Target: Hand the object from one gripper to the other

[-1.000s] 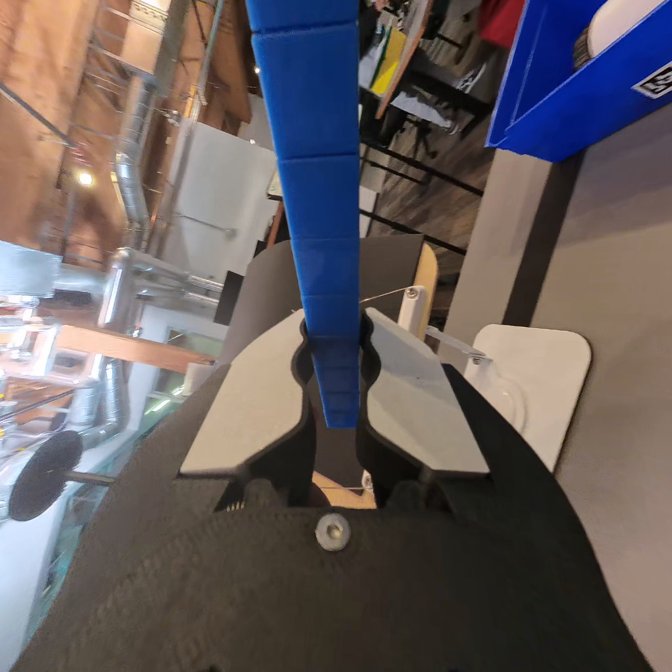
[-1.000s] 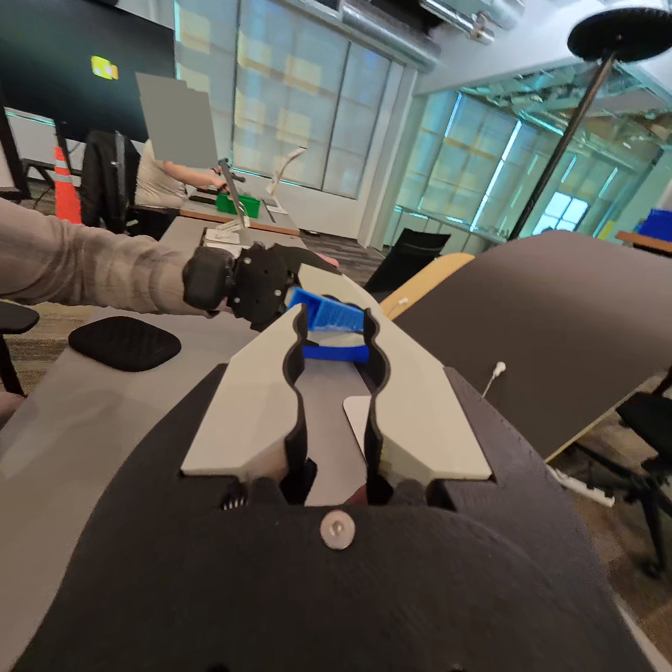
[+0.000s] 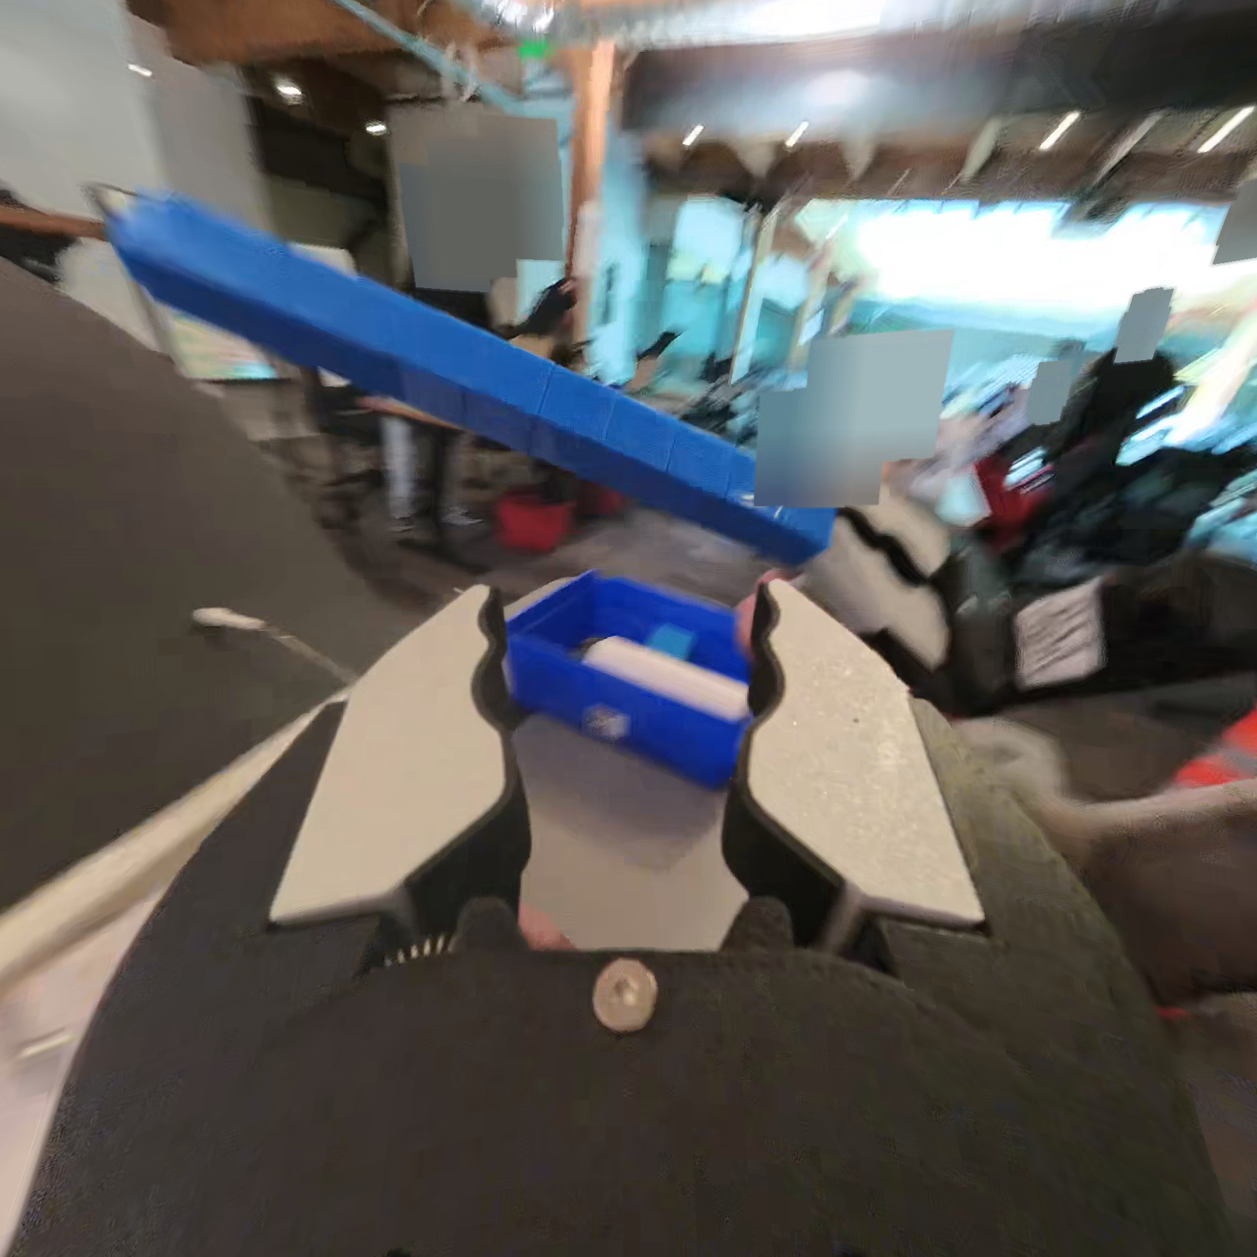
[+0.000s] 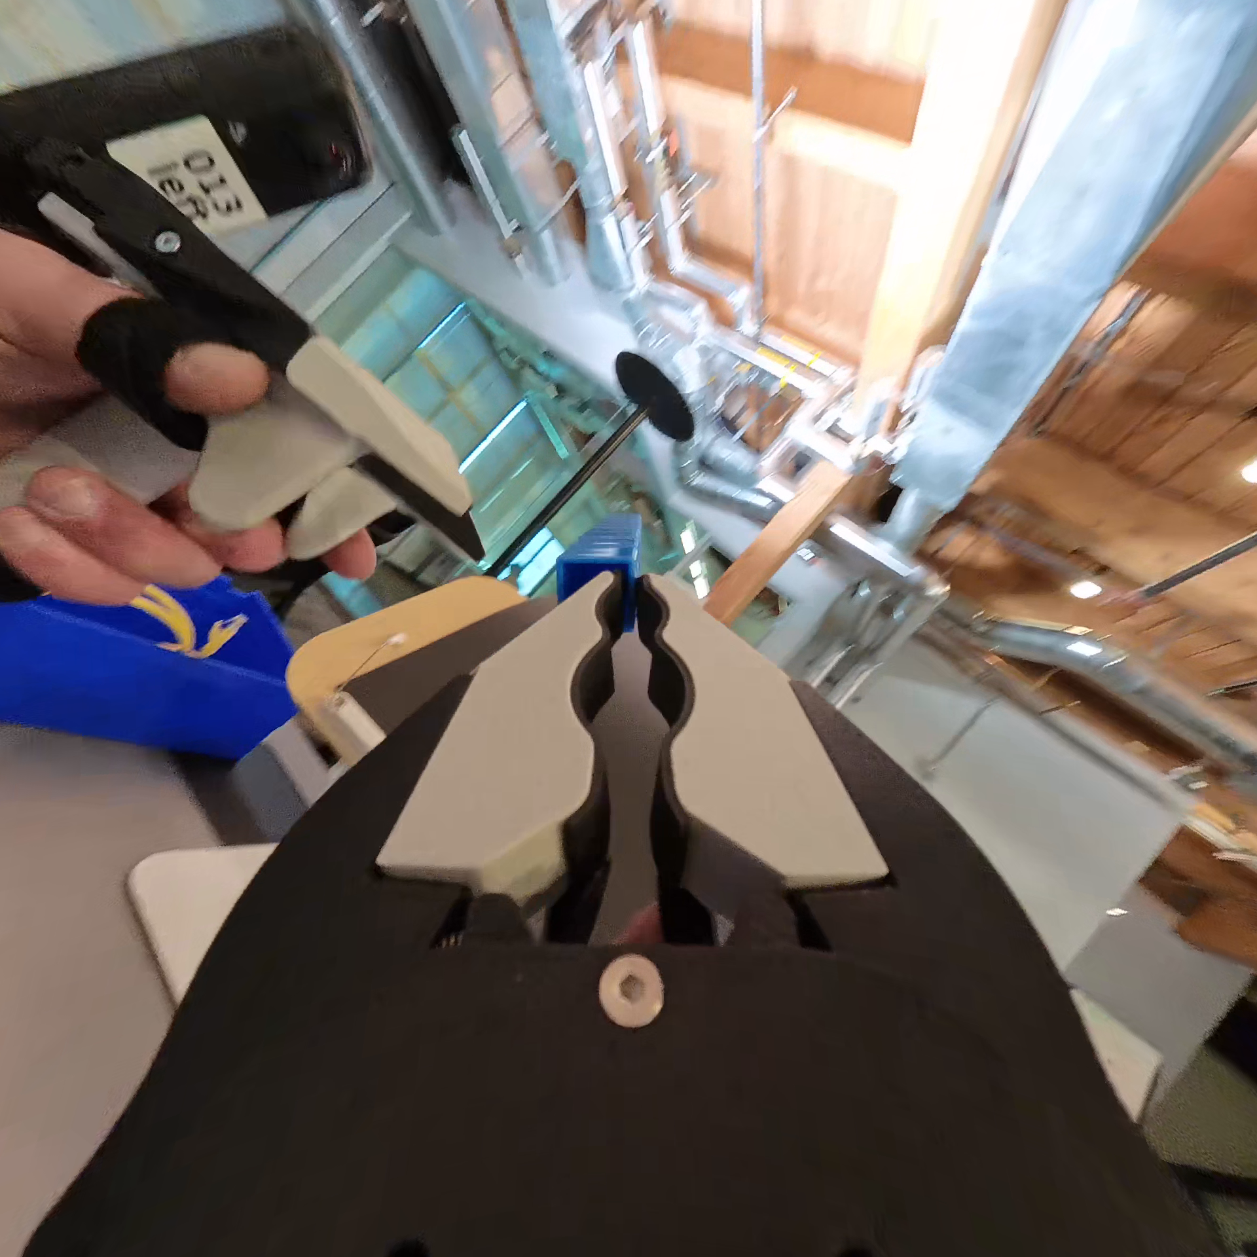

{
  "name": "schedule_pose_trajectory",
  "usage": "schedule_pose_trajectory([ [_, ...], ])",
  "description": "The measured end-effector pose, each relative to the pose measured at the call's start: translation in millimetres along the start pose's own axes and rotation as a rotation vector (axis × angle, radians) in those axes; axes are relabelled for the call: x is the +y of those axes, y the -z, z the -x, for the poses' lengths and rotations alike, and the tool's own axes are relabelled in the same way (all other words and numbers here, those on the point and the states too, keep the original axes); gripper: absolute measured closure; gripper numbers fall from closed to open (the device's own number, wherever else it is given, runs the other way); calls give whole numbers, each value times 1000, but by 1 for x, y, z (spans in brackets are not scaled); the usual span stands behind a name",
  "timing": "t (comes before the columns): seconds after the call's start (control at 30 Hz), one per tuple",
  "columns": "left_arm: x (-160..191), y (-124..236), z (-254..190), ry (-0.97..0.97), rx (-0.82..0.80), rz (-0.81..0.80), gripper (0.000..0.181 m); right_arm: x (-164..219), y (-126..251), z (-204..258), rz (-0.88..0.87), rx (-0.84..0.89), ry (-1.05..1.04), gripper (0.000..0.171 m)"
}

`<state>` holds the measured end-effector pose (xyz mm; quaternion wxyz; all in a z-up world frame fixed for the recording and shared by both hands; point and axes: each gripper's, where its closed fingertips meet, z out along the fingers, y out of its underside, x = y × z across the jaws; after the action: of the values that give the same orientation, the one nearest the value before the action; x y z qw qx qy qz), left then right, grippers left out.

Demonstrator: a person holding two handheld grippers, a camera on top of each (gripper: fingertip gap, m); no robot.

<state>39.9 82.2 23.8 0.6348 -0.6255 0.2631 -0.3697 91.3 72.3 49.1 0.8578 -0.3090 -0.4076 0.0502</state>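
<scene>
Right claw clenched on blue bar, left claw released, blue bin on desk beyond.

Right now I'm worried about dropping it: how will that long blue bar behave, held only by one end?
The blue bar juts straight, so probably stiff. The right tool pinches only its tip, so it may pivot. It looks hollow at the end, so likely light.
</scene>
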Motion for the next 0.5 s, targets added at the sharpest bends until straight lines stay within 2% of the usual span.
schedule_pose_trajectory([
  [0.13,-17,6,-21,335,249,-164,101,-19,3,19,-126,90,106,171],
  [0.2,-13,4,-29,408,314,-172,99,-29,5,27,-198,123,118,171],
  [0.37,2,1,-46,439,399,-208,120,-28,4,50,-223,104,190,171],
  [0.43,-2,4,-49,421,407,-249,143,-27,3,55,-228,94,183,171],
  [0.5,-3,5,-46,401,378,-271,153,-26,2,57,-225,94,180,171],
])
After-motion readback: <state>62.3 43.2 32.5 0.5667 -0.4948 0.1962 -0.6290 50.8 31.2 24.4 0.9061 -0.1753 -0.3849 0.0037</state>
